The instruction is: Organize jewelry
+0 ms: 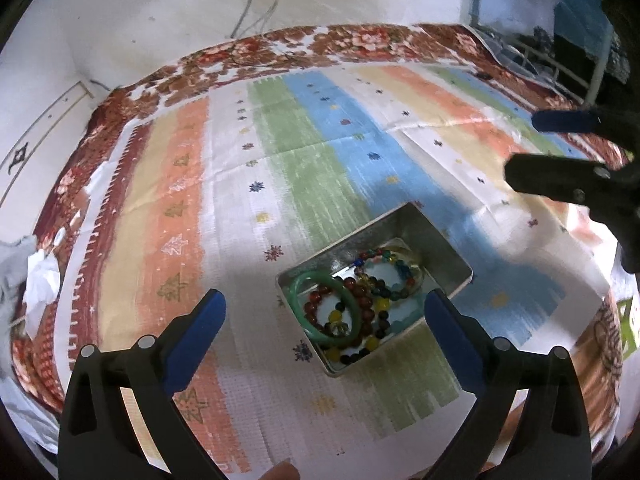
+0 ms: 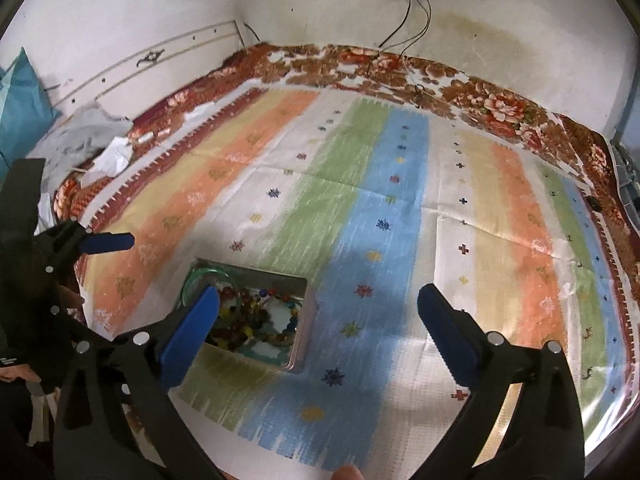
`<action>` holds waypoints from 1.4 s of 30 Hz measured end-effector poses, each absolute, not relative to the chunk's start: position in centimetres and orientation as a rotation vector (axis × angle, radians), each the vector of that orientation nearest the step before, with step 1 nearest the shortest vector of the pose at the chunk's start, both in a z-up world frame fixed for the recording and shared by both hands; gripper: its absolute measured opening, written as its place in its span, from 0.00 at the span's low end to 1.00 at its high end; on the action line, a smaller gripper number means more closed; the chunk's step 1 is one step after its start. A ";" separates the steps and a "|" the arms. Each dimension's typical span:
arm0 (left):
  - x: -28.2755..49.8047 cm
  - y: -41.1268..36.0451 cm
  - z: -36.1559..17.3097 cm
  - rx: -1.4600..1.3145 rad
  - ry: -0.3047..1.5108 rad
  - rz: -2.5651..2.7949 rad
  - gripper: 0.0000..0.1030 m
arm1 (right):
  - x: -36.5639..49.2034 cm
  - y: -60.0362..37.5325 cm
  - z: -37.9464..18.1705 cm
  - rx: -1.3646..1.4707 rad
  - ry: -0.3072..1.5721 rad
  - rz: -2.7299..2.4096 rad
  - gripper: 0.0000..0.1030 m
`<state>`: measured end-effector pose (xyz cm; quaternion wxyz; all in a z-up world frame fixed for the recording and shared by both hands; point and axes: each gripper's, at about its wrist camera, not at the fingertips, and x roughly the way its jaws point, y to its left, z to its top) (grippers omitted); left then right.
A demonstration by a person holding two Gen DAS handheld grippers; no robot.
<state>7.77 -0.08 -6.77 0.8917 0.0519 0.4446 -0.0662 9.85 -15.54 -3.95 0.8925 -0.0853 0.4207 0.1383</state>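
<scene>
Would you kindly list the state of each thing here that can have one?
Left gripper: open, holding nothing, above the tin.
Right gripper: open, holding nothing.
Tin: lidless, upright on the cloth, holding jewelry.
Green bangle: in the tin, leaning on the beads.
Bead bracelets: piled in the tin, overlapping.
Cloth: spread flat, creased.

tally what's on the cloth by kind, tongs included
tin: 1
green bangle: 1
bead bracelets: several, tangled in the tin, exact count cannot be told
left tongs: 1, open
right tongs: 1, open
Total: 4 countable things, plus the bracelets.
</scene>
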 end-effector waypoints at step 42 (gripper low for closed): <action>6.2 -0.2 -6.5 0.059 0.855 -0.113 0.95 | 7.7 -16.4 -4.9 -0.101 0.868 0.317 0.95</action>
